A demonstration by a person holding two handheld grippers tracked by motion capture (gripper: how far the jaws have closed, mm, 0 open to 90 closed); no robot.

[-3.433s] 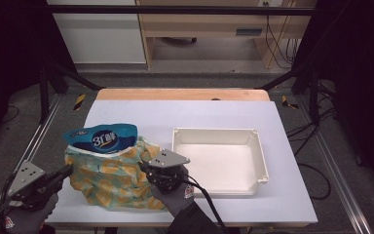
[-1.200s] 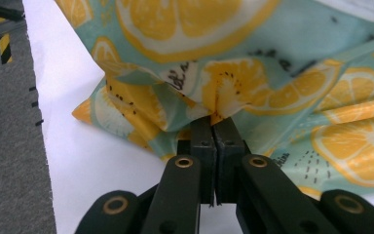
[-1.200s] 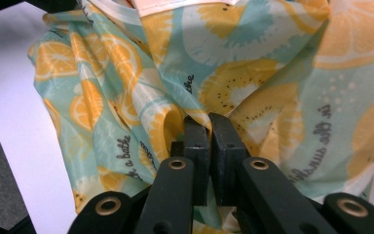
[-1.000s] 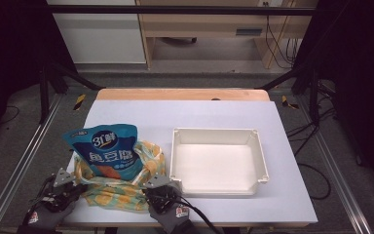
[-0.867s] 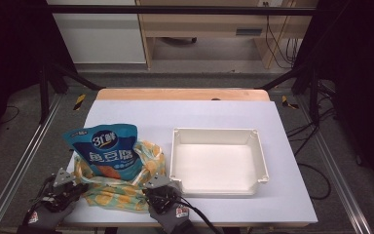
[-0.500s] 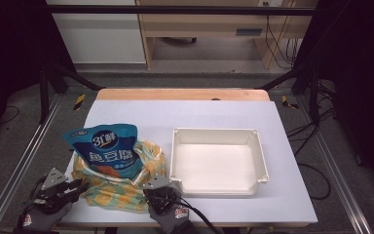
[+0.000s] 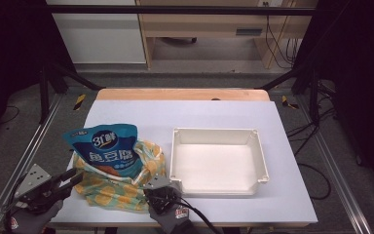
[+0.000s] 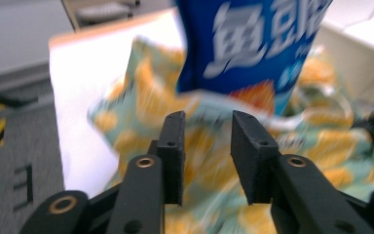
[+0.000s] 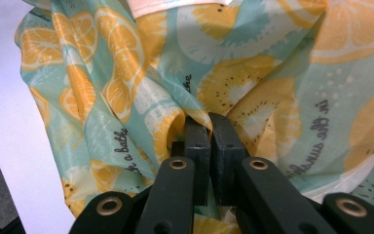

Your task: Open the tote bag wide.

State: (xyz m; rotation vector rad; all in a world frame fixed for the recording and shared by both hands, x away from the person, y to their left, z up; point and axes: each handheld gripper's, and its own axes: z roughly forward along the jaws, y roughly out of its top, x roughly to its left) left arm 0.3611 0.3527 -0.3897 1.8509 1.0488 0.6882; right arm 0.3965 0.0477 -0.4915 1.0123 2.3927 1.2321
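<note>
the right claw (image 9: 203, 127) is clamped on a fold of the lemon-print cloth bag (image 7: 126, 190) at the table's (image 7: 214, 109) near-left corner. the left claw (image 8: 207, 127), at the bag's 9 o'clock, has just been opening, nothing between its jaws. a blue pouch (image 7: 108, 150) stands in the bag. a white tray (image 7: 217, 137) sits at 3 o'clock, just beside.

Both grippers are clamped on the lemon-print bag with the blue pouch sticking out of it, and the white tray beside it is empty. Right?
Not quite. Only the right gripper is clamped on the lemon-print bag. The left gripper view shows the left gripper with its jaws apart and nothing between them; they have just been opening. The blue pouch does stick out, and the white tray is empty.
</note>
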